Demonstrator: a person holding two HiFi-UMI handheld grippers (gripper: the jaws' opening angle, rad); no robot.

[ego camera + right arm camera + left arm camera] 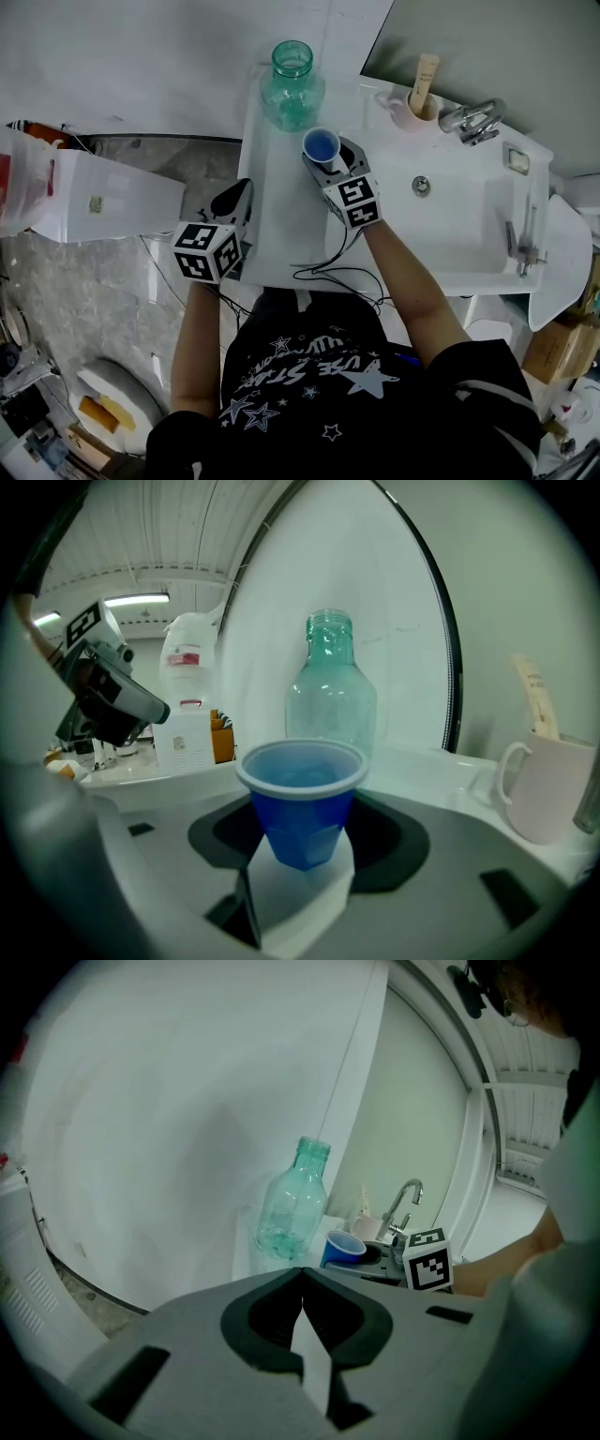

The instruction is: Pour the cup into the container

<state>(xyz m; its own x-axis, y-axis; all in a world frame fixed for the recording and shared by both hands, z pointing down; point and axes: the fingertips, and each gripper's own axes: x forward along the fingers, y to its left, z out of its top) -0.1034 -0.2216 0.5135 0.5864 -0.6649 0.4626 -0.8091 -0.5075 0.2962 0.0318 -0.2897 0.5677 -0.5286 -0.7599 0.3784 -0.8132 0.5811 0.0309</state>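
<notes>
A small blue cup [322, 146] with a white rim stands upright between the jaws of my right gripper [330, 161], which is shut on it. In the right gripper view the cup [302, 799] fills the jaw gap, with liquid inside. Just beyond it stands a clear teal glass bottle [292, 86] with an open mouth, seen also as the bottle [330, 700] behind the cup. My left gripper [236, 208] hangs off the counter's left edge, jaws shut with nothing in them. From the left gripper view the bottle [295, 1206] and cup [343, 1247] are ahead.
A white counter [281, 216] joins a sink basin [450, 220] with a tap [472, 119]. A pale mug [407, 109] holding a wooden stick stands at the back. A white box [94, 202] sits to the left, below counter level. Cables trail over the counter's front edge.
</notes>
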